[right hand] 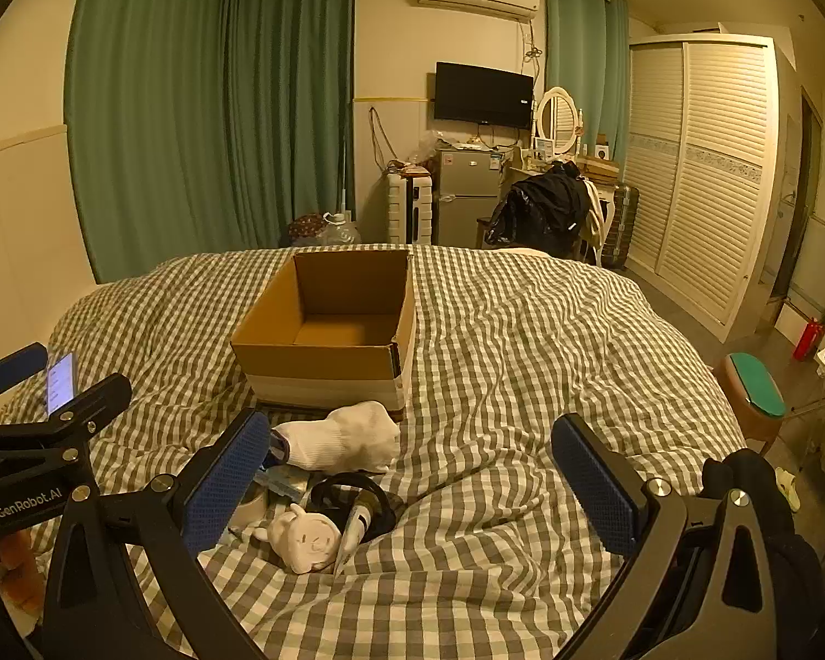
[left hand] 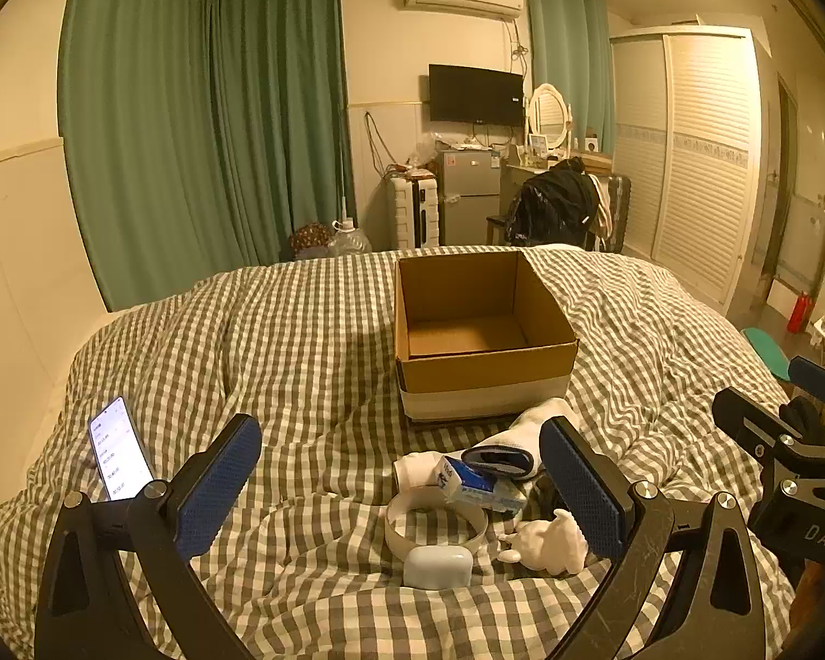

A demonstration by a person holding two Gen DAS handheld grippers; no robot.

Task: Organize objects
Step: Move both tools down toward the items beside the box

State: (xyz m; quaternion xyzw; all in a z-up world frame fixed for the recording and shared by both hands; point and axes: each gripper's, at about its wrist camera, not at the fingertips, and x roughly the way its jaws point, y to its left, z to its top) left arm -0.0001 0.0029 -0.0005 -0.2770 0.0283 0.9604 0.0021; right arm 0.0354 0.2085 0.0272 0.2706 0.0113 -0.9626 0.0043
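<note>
Both my left gripper (left hand: 401, 487) and right gripper (right hand: 412, 478) gape wide above small things; brown cardboard box (left hand: 484, 368) waits beyond on checked quilt (left hand: 280, 341).

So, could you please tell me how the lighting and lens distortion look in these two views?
Left wrist view: warm yellow cast, dark vignetted corners, fisheye bending the green curtains, and the lit phone screen glares white. Right wrist view: same amber tint, the open brown cardboard box has a shadowed interior, and the white louvred wardrobe bows outward.
</note>
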